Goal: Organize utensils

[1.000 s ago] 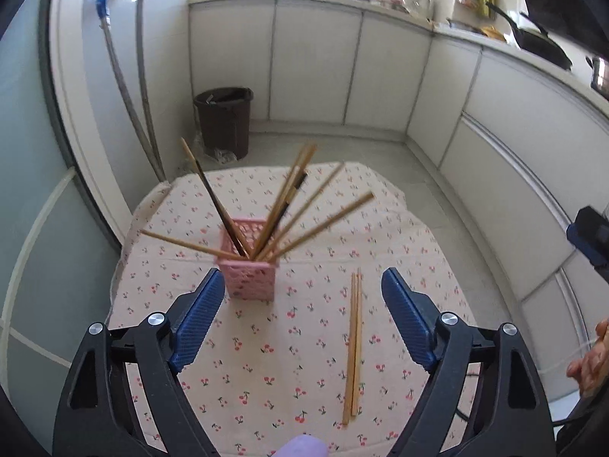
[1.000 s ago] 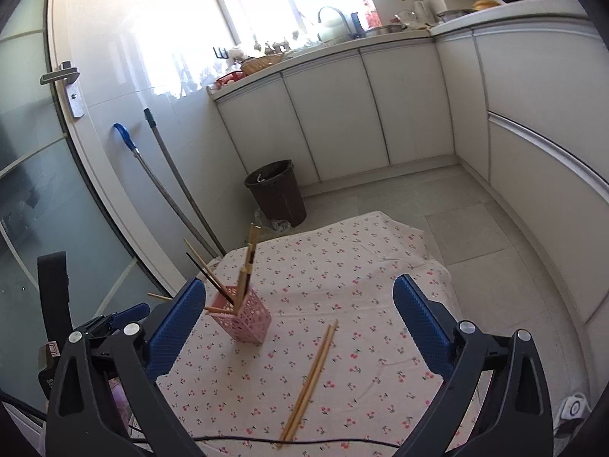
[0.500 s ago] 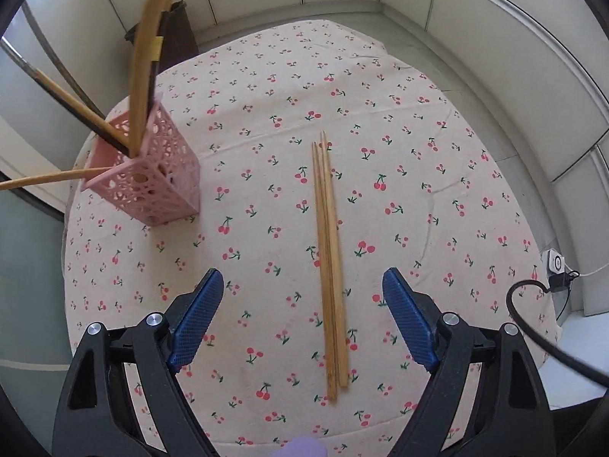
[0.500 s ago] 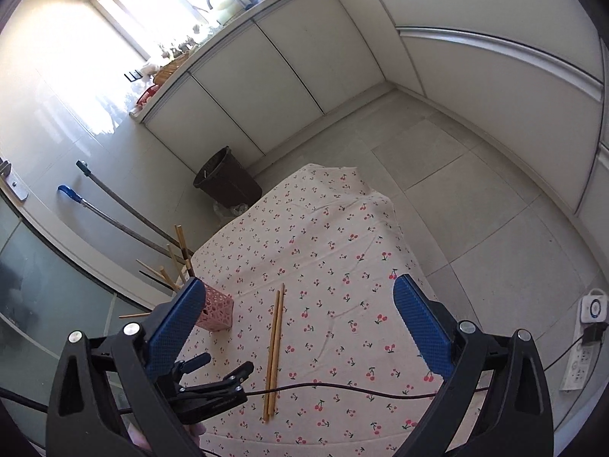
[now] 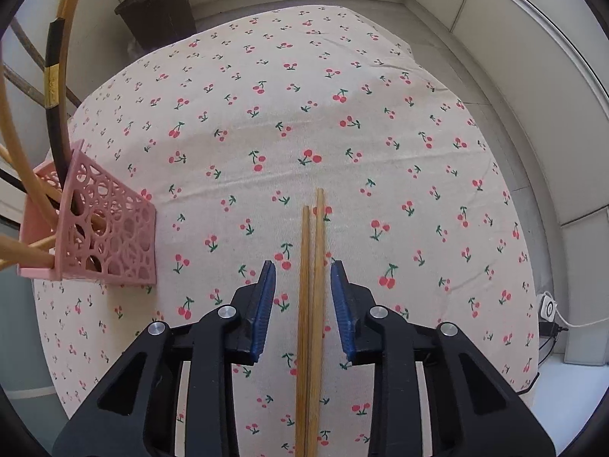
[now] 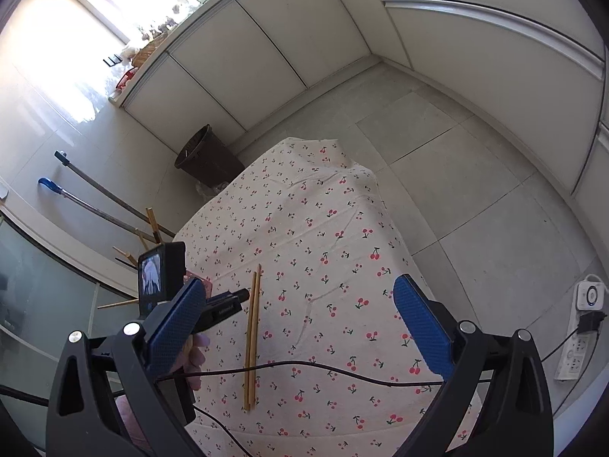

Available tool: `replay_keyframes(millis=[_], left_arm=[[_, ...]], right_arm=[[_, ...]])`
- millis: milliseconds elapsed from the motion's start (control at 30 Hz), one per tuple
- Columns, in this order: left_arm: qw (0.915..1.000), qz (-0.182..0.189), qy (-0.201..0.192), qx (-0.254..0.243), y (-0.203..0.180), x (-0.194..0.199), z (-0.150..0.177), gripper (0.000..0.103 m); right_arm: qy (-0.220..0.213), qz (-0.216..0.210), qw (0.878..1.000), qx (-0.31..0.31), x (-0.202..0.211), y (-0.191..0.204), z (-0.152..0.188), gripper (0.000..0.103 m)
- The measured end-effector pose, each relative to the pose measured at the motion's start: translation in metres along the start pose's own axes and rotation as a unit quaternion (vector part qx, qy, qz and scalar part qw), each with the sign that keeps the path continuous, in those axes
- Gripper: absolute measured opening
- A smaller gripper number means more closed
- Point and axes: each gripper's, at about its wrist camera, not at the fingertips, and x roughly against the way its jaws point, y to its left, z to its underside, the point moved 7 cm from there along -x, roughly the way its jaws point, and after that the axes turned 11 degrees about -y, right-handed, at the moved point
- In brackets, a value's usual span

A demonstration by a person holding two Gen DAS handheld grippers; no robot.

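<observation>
Two wooden chopsticks (image 5: 312, 304) lie side by side on the cherry-print tablecloth (image 5: 342, 114). My left gripper (image 5: 302, 266) points steeply down over them with one blue pad on each side. Its jaws are closing, and a small gap still shows between each pad and the sticks. To the left stands a pink perforated holder (image 5: 106, 228) with several chopsticks leaning out of it. In the right wrist view the chopsticks (image 6: 253, 327) lie ahead, and the left gripper (image 6: 224, 304) reaches them from the left. My right gripper (image 6: 298, 283) hangs wide open above the cloth, holding nothing.
A black cable (image 6: 304, 373) crosses the near ends of the chopsticks. A brown bin (image 5: 156, 3) stands on the floor behind the table. Mop handles (image 6: 95, 205) lean on the wall at left. Wall sockets (image 6: 588, 301) sit at the right. A hand (image 6: 198, 346) holds the left gripper.
My left gripper has dropped and tipped down over the loose chopsticks, and its jaws have narrowed around them. The right gripper has sunk a little and rolled, still open.
</observation>
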Motion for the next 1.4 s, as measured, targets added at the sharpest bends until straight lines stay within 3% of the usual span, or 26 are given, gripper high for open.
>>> replay_keyframes(millis=[200, 367, 467, 633, 800, 1000, 1167, 1333, 1400], left_arm=[[0.9996, 0.0, 0.022, 0.017, 0.009, -0.022, 0.0, 0.029], [0.9998, -0.008, 0.017, 0.009, 0.01, -0.034, -0.004, 0.026], [0.9998, -0.01, 0.018, -0.003, 0.008, -0.042, -0.005, 0.022], [0.9996, -0.001, 0.025, -0.015, -0.004, -0.048, -0.011, 0.006], [0.9994, 0.02, 0.021, -0.017, -0.014, -0.04, 0.002, 0.005], [0.9994, 0.025, 0.013, -0.02, -0.012, -0.011, 0.048, 0.005], [0.999, 0.012, -0.015, -0.039, 0.005, 0.041, 0.075, 0.005], [0.9981, -0.009, -0.061, 0.003, 0.055, 0.09, 0.09, 0.005], [0.9959, -0.014, -0.085, 0.028, 0.074, 0.11, 0.095, 0.005]], right_arm=[[0.012, 0.001, 1.0, 0.0, -0.008, -0.002, 0.004, 0.096], [0.018, 0.0, 1.0, -0.001, -0.014, -0.001, 0.006, 0.096], [0.016, 0.008, 1.0, 0.011, -0.016, 0.0, 0.007, 0.096], [0.03, 0.015, 0.999, 0.0, -0.03, -0.004, 0.009, 0.096], [0.053, 0.02, 0.998, -0.014, -0.06, -0.003, 0.012, 0.096], [0.079, 0.035, 0.996, 0.012, -0.115, 0.011, 0.027, 0.096], [0.116, 0.04, 0.992, 0.037, -0.159, 0.035, 0.054, 0.096], [0.137, 0.061, 0.986, 0.071, -0.197, 0.06, 0.079, 0.096], [0.146, 0.078, 0.982, 0.09, -0.212, 0.065, 0.089, 0.089]])
